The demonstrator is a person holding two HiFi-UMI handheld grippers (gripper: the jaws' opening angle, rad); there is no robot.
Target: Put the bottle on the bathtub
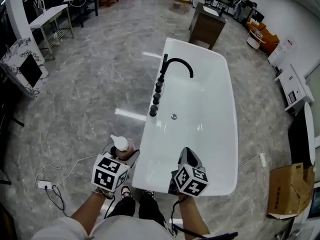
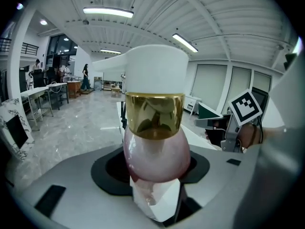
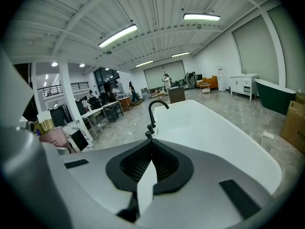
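Here, the pink round-bodied bottle [image 2: 156,144], topped with a gold collar and white pump cap, is pinched in the left tongs [image 1: 123,154]. It is held just beside the near-left corner of the white oval bathtub [image 1: 212,91], above the grey marble floor [image 1: 85,84]. The right tongs [image 3: 151,163] are pressed together, empty, over the bathtub's near rim.
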